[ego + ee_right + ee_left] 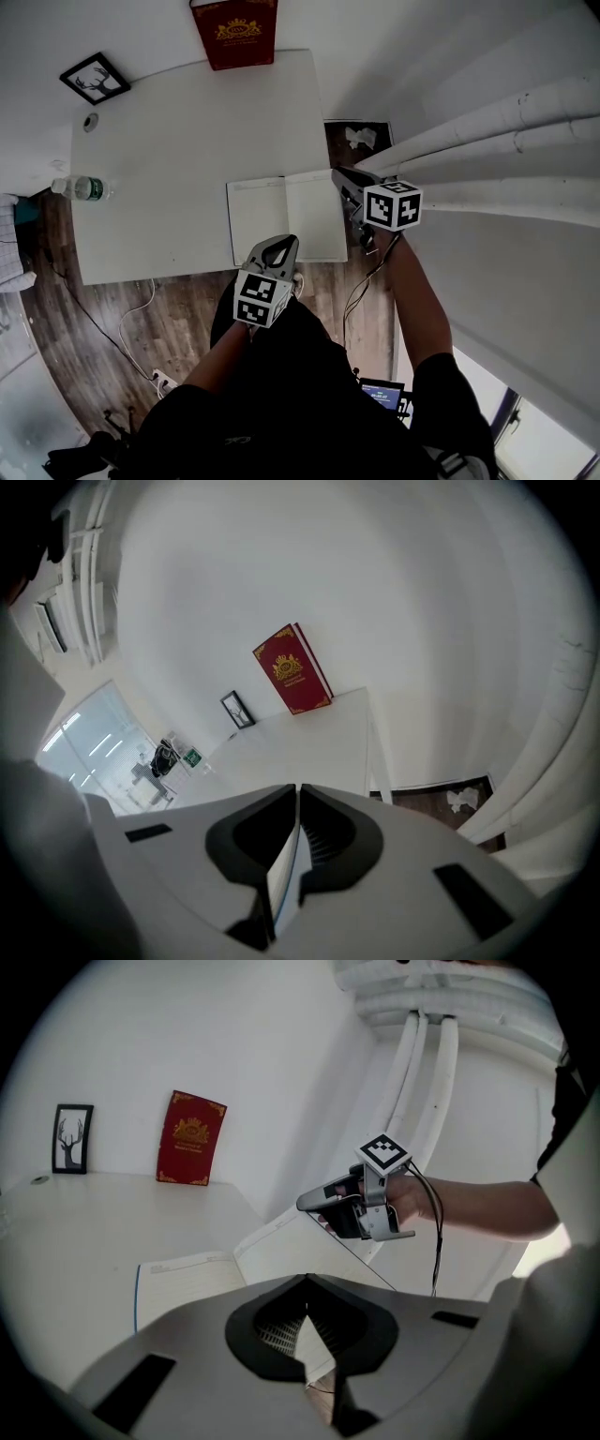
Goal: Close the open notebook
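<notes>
Left gripper (289, 241): jaws closed together, nothing gripped that I can see. Its tips sit over the near edge of the notebook (267, 216); I cannot tell whether they touch the page. The notebook lies open at the near edge of the white table (169, 131), left half flat. The right half is tilted up, pinched at its outer edge by the right gripper (339, 174), jaws nearly together on it. That gripper's own view shows only a thin white sliver between the pads; I cannot separate cover from pages.
</notes>
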The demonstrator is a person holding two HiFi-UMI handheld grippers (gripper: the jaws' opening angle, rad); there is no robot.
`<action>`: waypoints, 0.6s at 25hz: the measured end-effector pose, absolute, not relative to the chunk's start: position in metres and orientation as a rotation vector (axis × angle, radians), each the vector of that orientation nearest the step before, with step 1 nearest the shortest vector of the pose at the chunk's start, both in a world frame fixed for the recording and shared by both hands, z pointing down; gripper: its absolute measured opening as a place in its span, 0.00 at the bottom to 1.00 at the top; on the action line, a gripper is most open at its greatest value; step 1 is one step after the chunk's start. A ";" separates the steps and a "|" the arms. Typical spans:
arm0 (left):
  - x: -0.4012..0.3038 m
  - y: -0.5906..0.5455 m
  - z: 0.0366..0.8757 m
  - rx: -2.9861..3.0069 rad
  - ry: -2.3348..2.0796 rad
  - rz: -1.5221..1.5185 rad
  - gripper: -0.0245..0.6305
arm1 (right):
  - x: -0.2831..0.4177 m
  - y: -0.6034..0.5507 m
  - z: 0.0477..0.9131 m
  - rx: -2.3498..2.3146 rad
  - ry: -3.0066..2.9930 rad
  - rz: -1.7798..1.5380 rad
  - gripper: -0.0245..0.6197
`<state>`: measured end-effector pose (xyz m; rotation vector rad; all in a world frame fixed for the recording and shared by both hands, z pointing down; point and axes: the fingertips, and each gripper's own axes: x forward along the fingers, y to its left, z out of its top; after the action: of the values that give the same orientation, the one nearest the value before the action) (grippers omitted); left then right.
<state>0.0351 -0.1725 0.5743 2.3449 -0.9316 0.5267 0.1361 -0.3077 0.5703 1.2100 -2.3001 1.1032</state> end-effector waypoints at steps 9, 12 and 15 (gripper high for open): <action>0.028 -0.164 0.564 2.357 -0.954 0.494 0.04 | 0.112 -0.308 0.551 1.228 -2.273 1.095 0.09; 0.027 -0.160 0.555 2.376 -0.941 0.486 0.04 | 0.101 -0.308 0.544 1.229 -2.274 1.078 0.09; 0.030 -0.155 0.542 2.409 -0.921 0.484 0.04 | 0.090 -0.310 0.540 1.233 -2.278 1.078 0.09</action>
<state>0.0301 -0.1552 0.5422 2.4090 -0.9209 0.4839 0.0898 -0.3097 0.5401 1.2328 -2.2785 1.0784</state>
